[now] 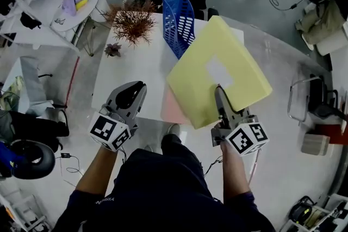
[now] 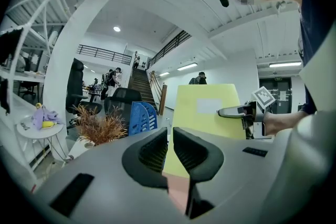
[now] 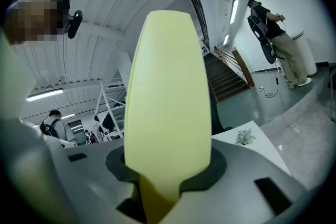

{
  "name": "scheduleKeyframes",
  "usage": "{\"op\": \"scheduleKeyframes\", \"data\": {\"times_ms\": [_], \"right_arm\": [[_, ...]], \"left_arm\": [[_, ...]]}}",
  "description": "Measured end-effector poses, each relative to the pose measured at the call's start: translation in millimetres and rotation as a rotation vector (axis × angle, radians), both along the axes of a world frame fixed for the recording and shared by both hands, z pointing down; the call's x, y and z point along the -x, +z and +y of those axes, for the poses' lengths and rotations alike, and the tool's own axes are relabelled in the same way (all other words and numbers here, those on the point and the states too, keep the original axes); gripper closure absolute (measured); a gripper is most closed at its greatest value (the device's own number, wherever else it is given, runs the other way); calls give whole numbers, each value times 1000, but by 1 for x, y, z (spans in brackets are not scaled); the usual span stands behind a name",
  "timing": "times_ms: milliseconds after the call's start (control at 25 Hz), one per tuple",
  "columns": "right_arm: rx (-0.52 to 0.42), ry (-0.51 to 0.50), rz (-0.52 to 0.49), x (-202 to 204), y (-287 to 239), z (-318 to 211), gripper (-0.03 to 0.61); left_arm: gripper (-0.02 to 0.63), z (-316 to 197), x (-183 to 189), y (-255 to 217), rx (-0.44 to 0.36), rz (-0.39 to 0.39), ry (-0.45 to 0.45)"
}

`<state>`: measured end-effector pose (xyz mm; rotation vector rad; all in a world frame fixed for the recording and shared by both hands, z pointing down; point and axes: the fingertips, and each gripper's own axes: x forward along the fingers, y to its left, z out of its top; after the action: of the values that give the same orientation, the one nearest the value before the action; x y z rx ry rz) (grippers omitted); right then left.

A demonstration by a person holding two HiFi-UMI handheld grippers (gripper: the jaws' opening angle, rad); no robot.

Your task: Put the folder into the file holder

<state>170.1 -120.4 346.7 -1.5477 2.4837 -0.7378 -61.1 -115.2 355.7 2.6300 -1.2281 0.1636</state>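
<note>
Right tool (image 1: pixel 219 89): clamped on the near edge of the yellow folder (image 1: pixel 198 89), gripping it firm.
Folder: up in the air, tilted over the counter (image 1: pixel 141 76), near the blue holder (image 1: pixel 179 22).
Holder: on the counter's far side, beside a dried plant (image 1: pixel 133 22).
Left tool (image 1: pixel 132 92): jaws drawn almost together, nothing between them.
Pink sheet (image 1: pixel 173 108): flat on the counter, partly under the folder.
</note>
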Motion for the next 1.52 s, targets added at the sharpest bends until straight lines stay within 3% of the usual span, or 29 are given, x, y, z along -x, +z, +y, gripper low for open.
{"op": "scheduleKeyframes", "data": {"times_ms": [640, 1120, 1520], "right_arm": [[-38, -42, -1, -39, -11, -70, 413], [-100, -29, 57, -41, -30, -107, 413], [-177, -23, 134, -18, -46, -132, 413]], "left_arm": [[558, -48, -38, 3, 3, -14, -41], [558, -74, -35, 7, 16, -7, -37], [558, -103, -20, 14, 31, 10, 2]]}}
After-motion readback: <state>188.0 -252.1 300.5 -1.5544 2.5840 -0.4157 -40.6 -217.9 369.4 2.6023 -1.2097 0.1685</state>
